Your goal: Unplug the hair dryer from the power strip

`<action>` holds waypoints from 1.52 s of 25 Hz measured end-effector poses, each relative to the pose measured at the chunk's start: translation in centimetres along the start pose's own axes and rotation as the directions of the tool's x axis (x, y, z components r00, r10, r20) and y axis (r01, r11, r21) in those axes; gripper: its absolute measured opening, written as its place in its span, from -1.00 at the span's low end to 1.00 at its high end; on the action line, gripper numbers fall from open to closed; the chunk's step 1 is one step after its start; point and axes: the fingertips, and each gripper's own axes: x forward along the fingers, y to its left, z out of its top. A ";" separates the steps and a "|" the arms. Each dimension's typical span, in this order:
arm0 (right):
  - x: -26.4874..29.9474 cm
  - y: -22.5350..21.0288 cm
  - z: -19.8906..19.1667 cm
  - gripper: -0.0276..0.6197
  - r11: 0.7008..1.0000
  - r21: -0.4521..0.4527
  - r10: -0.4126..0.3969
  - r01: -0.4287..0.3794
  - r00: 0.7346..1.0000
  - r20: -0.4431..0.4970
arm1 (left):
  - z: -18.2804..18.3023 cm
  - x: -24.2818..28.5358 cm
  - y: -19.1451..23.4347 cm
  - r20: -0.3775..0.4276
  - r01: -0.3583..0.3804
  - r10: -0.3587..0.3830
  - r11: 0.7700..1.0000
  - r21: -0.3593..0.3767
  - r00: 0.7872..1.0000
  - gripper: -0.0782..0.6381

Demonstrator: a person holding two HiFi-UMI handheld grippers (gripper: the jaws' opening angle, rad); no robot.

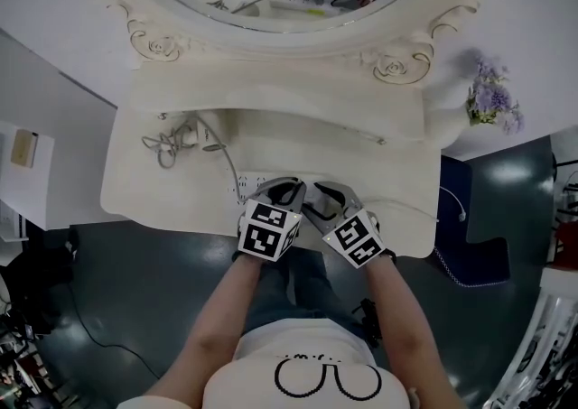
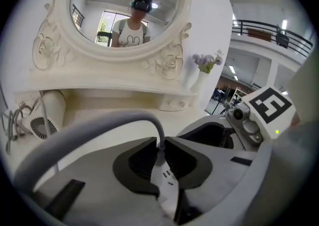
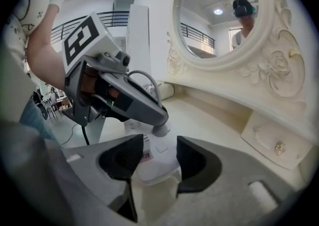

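Observation:
In the left gripper view, my left gripper [image 2: 159, 156] is shut on the white plug [image 2: 160, 162]. The plug's grey cable [image 2: 99, 125] arcs up and away to the left toward the cream hair dryer [image 2: 46, 116], which lies on the vanity top. Under the plug the white power strip [image 2: 168, 190] shows. In the right gripper view, my right gripper [image 3: 152, 159] is shut on the near end of the power strip [image 3: 155, 166], a pad against each side. The left gripper's tip [image 3: 158, 129] meets the plug just beyond. In the head view, both grippers [image 1: 287, 192] [image 1: 318, 199] sit side by side at the table's front edge.
An ornate oval mirror [image 1: 271, 1] stands behind the cream vanity table [image 1: 361, 172]. A small drawer with a knob [image 3: 279, 146] sits under the mirror shelf. A vase of purple flowers [image 1: 492, 100] stands at the right. The hair dryer's coiled cord [image 1: 167, 144] lies at the left.

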 end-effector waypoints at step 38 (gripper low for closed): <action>0.3 0.0 0.1 -0.27 0.999 -0.014 0.033 -0.033 0.999 0.001 | 1.0 -1.6 -1.0 0.025 -0.008 0.002 0.977 0.213 1.000 -0.66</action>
